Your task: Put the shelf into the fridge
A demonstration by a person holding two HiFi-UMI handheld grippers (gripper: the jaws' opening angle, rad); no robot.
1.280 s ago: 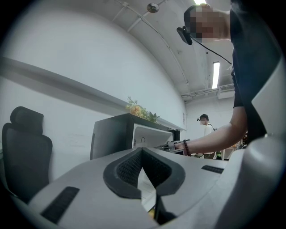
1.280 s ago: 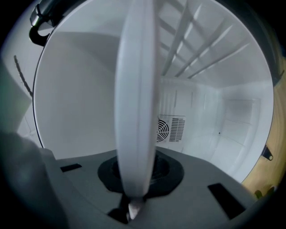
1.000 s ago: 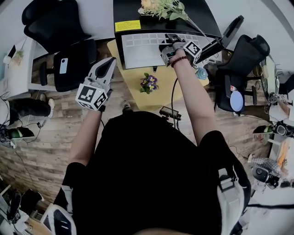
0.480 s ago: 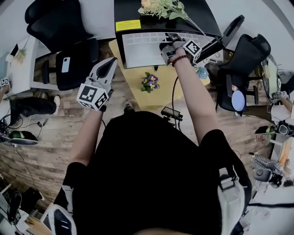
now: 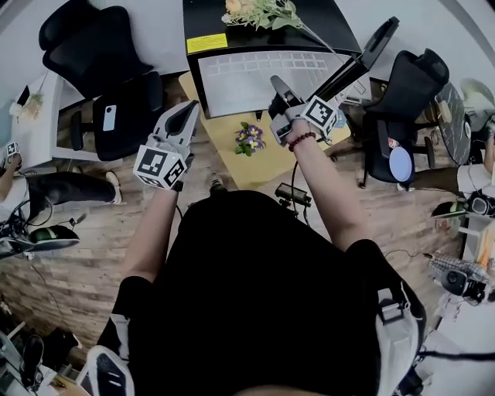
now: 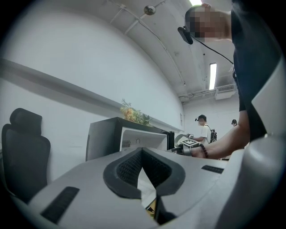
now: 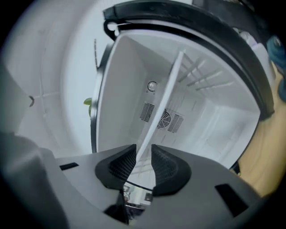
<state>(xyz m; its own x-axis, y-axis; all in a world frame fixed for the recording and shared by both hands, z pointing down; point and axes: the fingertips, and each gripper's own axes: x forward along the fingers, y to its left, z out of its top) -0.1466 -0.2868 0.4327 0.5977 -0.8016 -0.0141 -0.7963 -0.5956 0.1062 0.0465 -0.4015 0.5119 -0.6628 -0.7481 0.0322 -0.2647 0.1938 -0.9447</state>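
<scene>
The black mini fridge stands on a yellow table, its door swung open to the right and its white inside facing me. In the right gripper view the shelf shows edge-on as a thin white-rimmed pane. It runs from between my jaws into the white fridge cavity, tilted against the wall rails. My right gripper is shut on the shelf's near edge, just in front of the opening. My left gripper hovers left of the fridge, shut and holding nothing.
A flower bouquet lies on the fridge top. A small pot of purple flowers sits on the yellow table below the opening. Black office chairs stand left and right. Other people stand behind.
My right gripper has drawn back from the fridge opening toward me. The left gripper has hardly moved.
</scene>
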